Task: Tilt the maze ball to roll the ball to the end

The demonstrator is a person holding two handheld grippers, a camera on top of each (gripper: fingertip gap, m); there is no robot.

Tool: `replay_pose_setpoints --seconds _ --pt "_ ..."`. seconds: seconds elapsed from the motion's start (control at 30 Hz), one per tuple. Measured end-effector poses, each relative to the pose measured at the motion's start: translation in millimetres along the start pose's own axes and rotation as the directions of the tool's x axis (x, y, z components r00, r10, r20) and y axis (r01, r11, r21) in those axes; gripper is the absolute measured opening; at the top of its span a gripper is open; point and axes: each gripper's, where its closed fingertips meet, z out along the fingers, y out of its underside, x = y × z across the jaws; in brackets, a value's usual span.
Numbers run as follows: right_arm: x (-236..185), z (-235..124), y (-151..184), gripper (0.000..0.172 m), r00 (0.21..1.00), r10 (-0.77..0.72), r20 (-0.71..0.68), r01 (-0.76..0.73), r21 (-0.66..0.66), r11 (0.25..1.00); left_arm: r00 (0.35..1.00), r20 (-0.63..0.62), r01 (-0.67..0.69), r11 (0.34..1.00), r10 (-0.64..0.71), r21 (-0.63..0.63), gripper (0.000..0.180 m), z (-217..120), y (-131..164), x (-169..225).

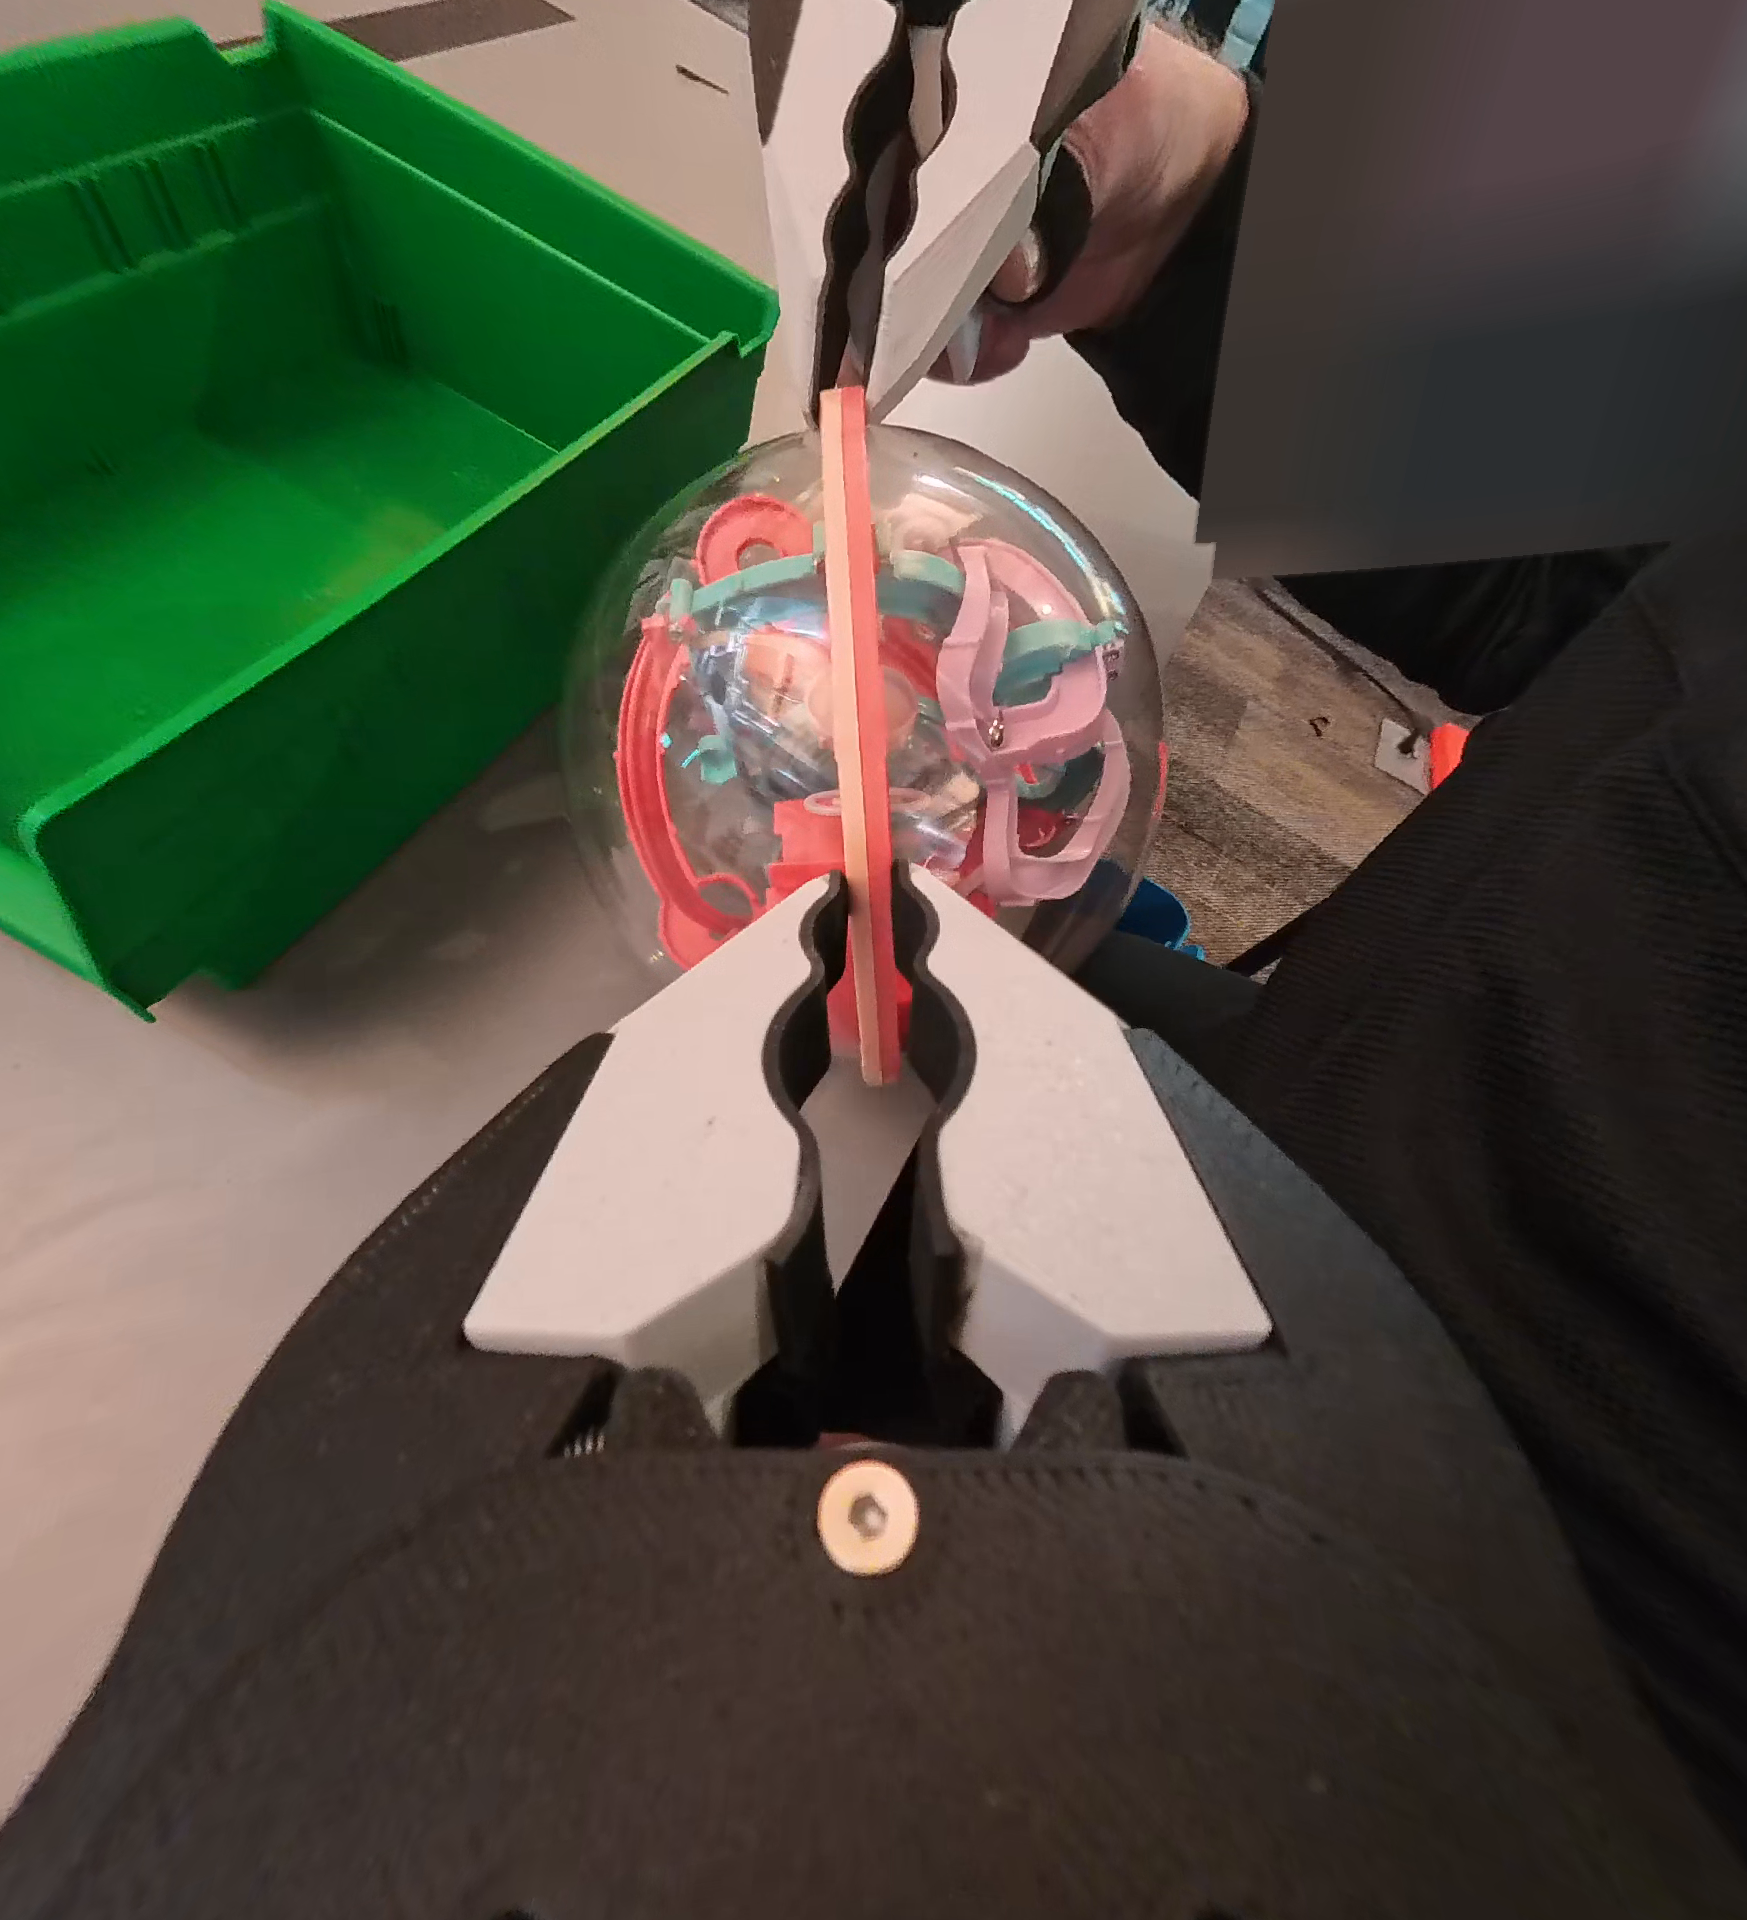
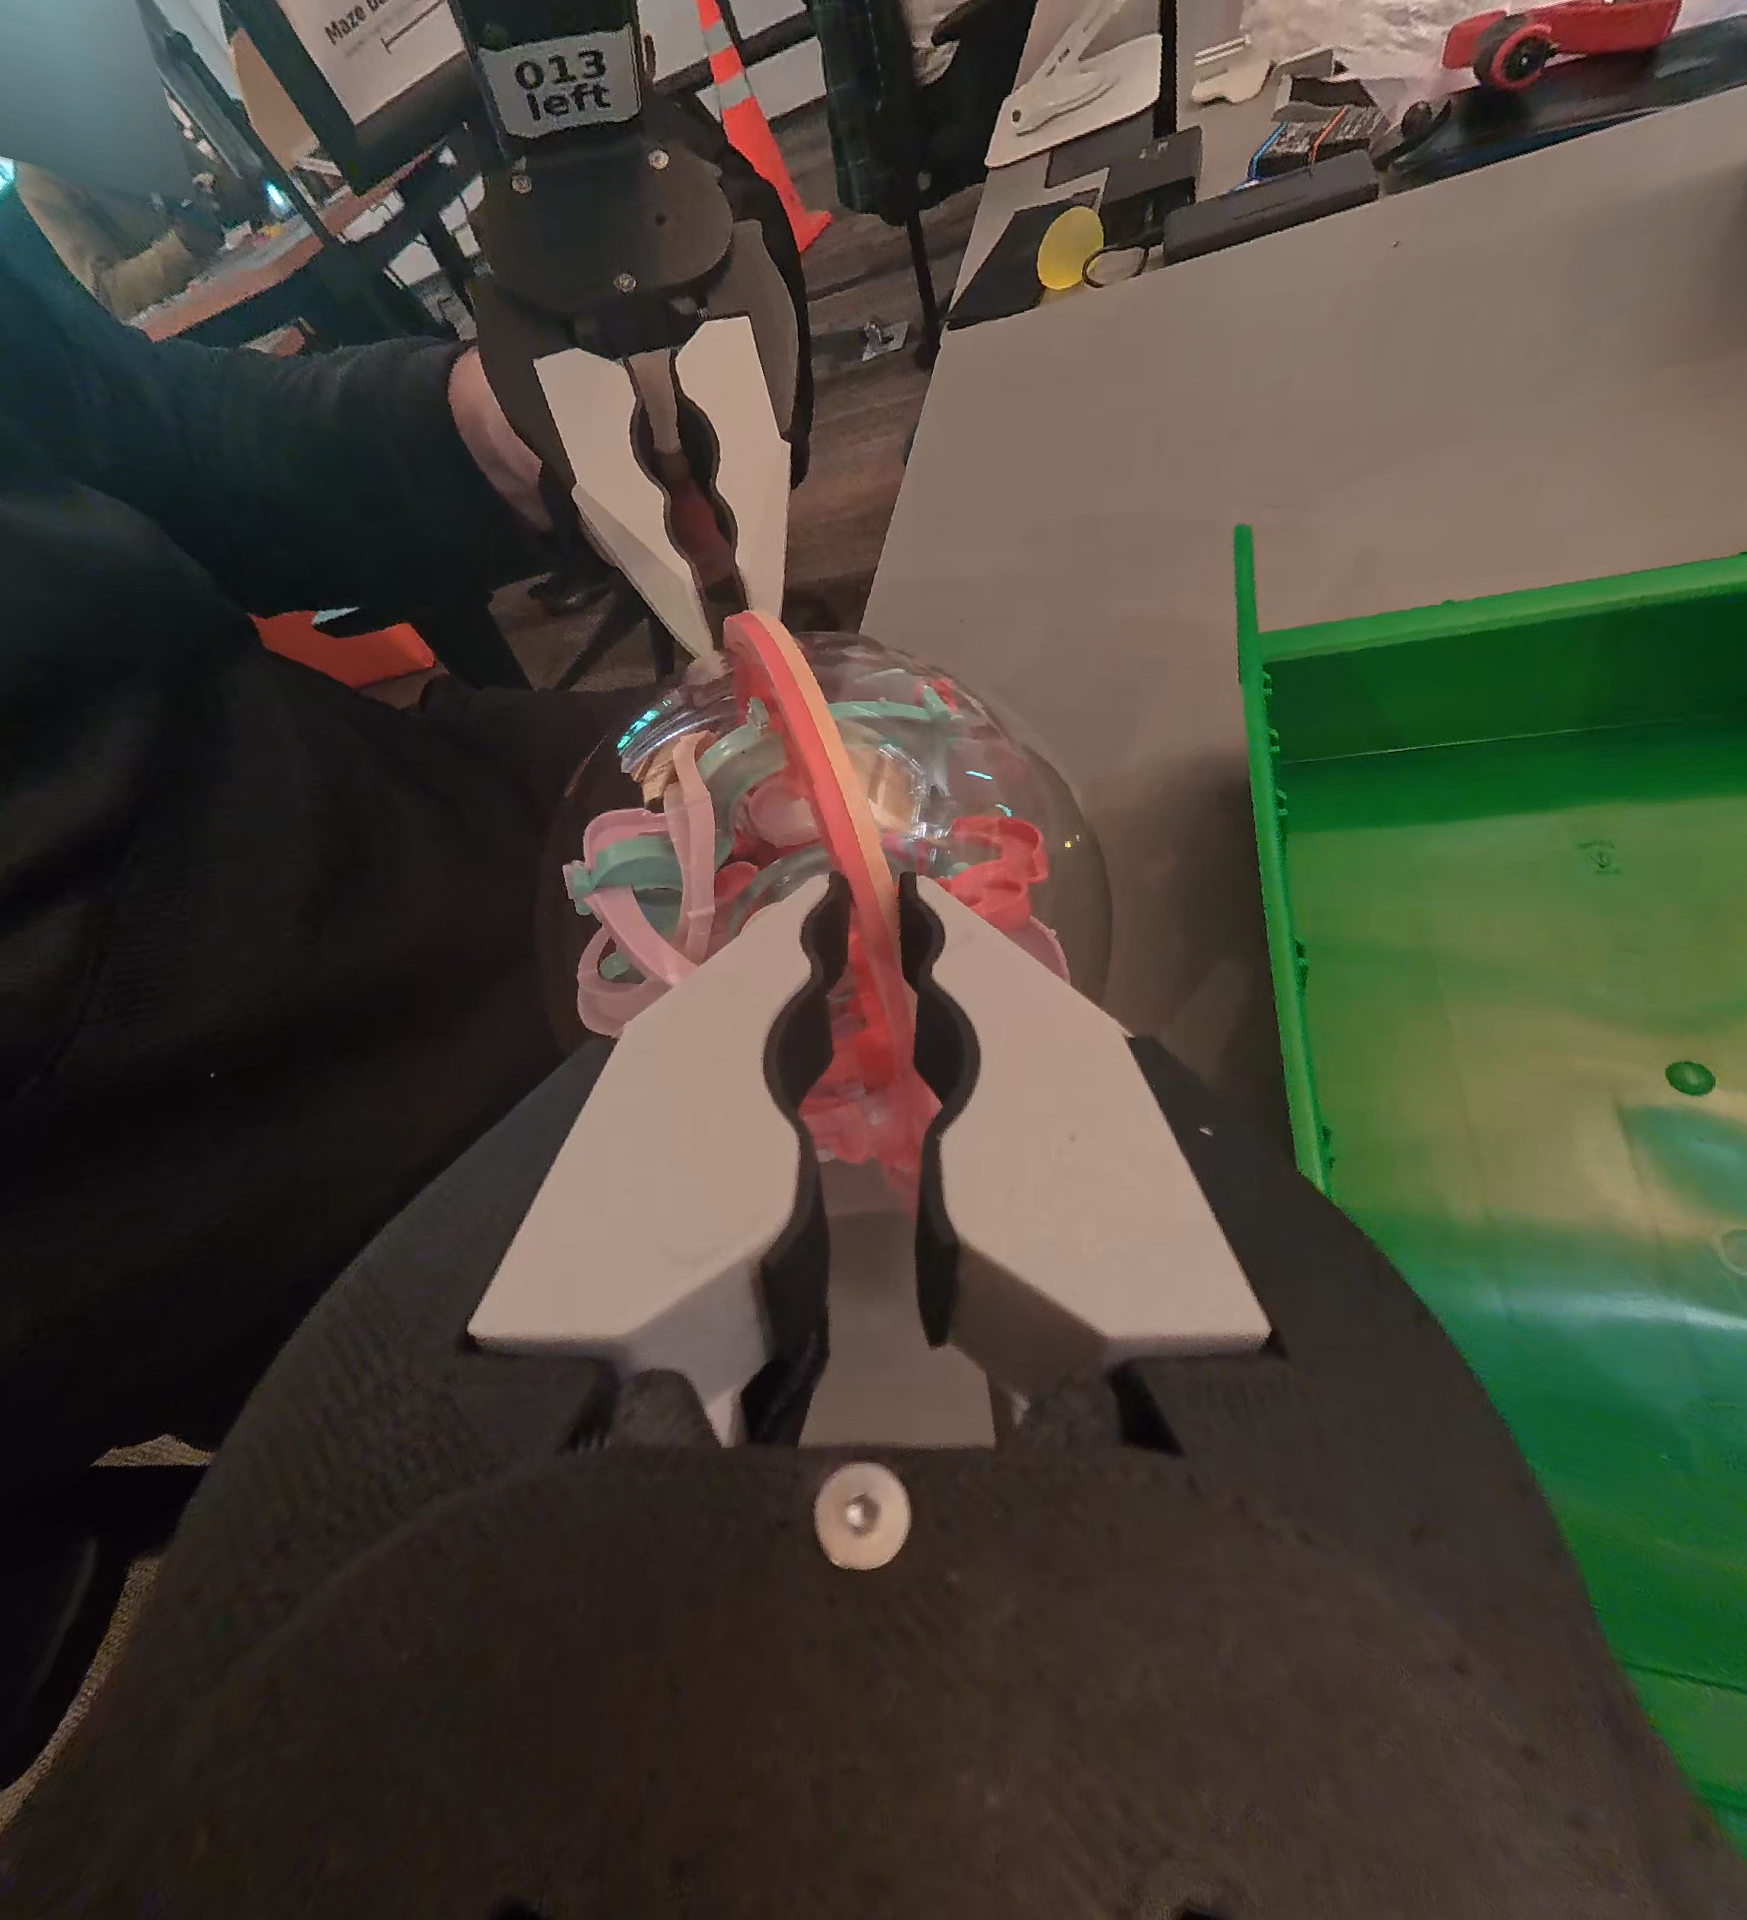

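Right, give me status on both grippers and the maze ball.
Left gripper and right gripper each clamp the red flat ring around the clear plastic maze ball, opposite ends. Ball held above grey table. Green plastic bin alongside, apart.

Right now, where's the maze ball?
Centre of both wrist views: the maze ball hangs between the left gripper and right gripper, each clamped on its red rim, beside the green bin.

Both grippers: black body w/ silver screw (image 1: 867, 1518), pale grey fingers (image 1: 703, 1132), wavy black pads; black sleeve (image 2: 225, 447), maybe knit.
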Motion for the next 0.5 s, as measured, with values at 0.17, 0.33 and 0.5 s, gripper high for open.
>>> replay_pose_setpoints --seconds 0.17,0.33,0.5 --pt "3.4 -0.1 1.9 0.008 1.0 0.025 0.0 -0.025 0.01 1.0 1.0 -0.011 0.023 1.0 -0.023 0.011 0.006 0.9 -1.2 -2.6" --pt "7.1 -0.2 4.3 0.008 0.999 0.047 -0.002 -0.047 0.015 0.999 0.999 -0.025 0.038 0.999 -0.037 0.015 0.006 2.2 -2.0 -4.3" --pt "10.5 -0.9 5.5 0.008 0.998 0.06 -0.008 -0.06 0.02 0.998 0.999 -0.019 0.03 0.999 -0.03 0.024 0.006 3.4 -3.5 -7.0"
